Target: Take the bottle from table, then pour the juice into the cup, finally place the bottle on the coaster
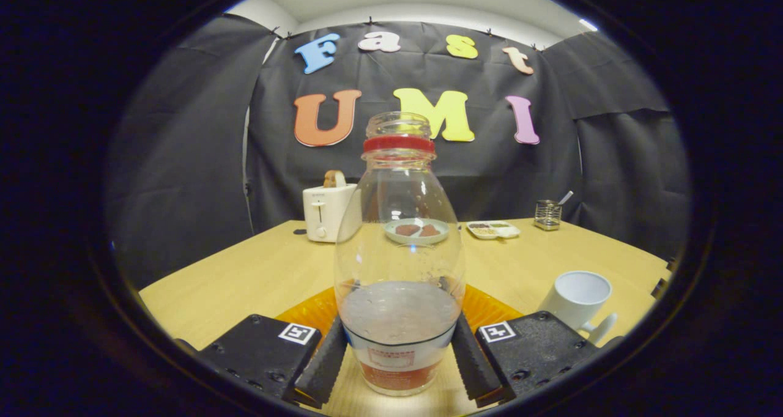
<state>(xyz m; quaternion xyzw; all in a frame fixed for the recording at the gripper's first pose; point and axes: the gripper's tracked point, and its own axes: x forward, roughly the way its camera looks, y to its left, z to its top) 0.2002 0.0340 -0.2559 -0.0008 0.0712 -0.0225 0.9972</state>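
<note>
at the bottom centre of the frame the gripper had its two fingers set on either side of the bottle, each pad pressed against the lower body by the label, so it appeared clamped on the bottle. the bottle stood upright between them, clear, with a red ring at its open neck and a low level of pale juice in its lower part. its base looked to rest on the table or just above it; which could not be told. directly behind the bottle, in the lower centre, lay the orange coaster, partly hidden by it. to the lower right, beside the right finger, stood the white cup, upright, mouth open and apparently empty. farther back, near the middle of the frame, were a toaster on the left, a small plate seen through the glass, a divided dish, and a mesh holder. judged from this, the taking step was in hand, with pouring not yet done. the next move would call for lifting the bottle clear, carrying it right over the cup, and tilting gently with a firm grip.
</note>
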